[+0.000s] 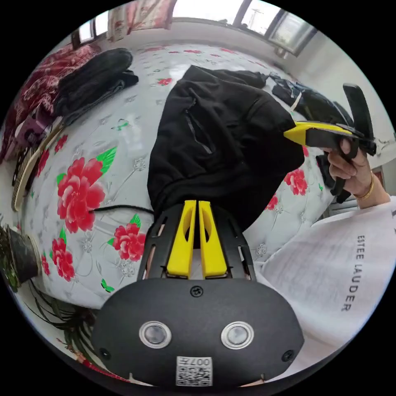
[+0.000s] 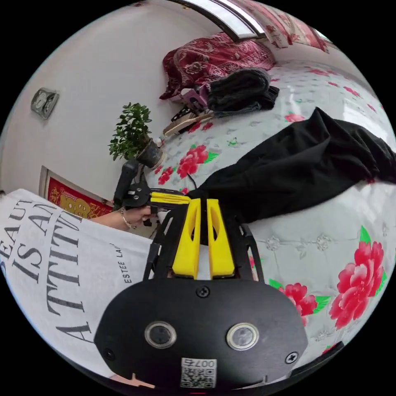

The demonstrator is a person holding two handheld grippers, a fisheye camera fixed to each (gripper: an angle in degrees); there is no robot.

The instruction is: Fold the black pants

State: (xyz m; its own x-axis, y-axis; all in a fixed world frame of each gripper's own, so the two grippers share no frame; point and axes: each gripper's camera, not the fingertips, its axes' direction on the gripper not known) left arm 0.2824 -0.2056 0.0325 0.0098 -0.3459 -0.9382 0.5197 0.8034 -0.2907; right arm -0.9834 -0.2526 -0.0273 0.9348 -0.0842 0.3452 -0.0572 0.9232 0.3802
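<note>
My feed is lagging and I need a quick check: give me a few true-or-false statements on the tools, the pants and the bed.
1. Both tools grip the pants. True: left tool and right tool each pinch black cloth.
2. The pants lie flat and neatly folded. False: one end is held up off the bed.
3. A potted plant stands beside the bed. True.
4. The bed cover is plain blue. False: white with red flowers.
</note>
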